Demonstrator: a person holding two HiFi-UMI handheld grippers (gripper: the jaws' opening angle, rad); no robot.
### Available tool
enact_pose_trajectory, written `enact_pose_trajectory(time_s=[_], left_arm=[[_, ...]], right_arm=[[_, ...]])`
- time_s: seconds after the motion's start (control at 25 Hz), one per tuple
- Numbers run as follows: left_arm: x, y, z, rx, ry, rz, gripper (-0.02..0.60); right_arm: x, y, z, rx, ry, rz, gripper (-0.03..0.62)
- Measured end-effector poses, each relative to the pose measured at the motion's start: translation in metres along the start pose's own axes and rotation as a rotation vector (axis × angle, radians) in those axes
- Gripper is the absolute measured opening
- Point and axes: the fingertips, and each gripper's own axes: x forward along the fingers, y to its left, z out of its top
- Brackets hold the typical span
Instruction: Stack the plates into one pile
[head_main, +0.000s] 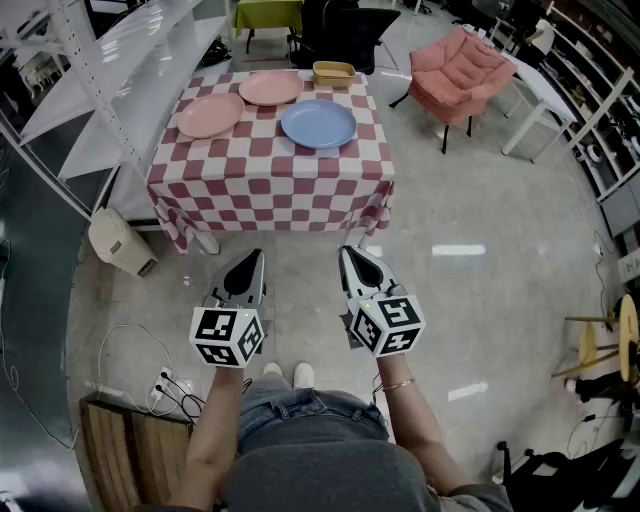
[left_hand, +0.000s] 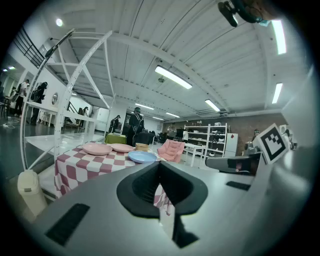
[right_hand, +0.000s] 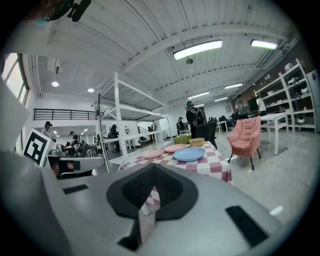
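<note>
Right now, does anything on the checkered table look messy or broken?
Nothing stands out. The pink plate, the second pink plate and the blue plate lie flat and whole, side by side, on the checkered table, the yellow tray behind them. Nothing is spilled.

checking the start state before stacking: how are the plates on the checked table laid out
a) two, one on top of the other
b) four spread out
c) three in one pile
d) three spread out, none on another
d: the left pink plate, the back pink plate and the blue plate each lie flat on the checked table, none on top of another.
</note>
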Motion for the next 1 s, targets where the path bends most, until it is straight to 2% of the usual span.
enact_pose_trajectory(time_s=[0.76,1.0], left_arm=[[0.026,-0.006,-0.007,-0.002,0.038,0.004,0.015],[0.038,0.004,-0.007,-0.009,0.044,0.019,0.015]], right_arm=[[0.005,-0.036,-0.009,0.072,0.012,-0.031,0.009],[0.020,-0.037,-0.006,0.067,0.025,-0.009,0.009]])
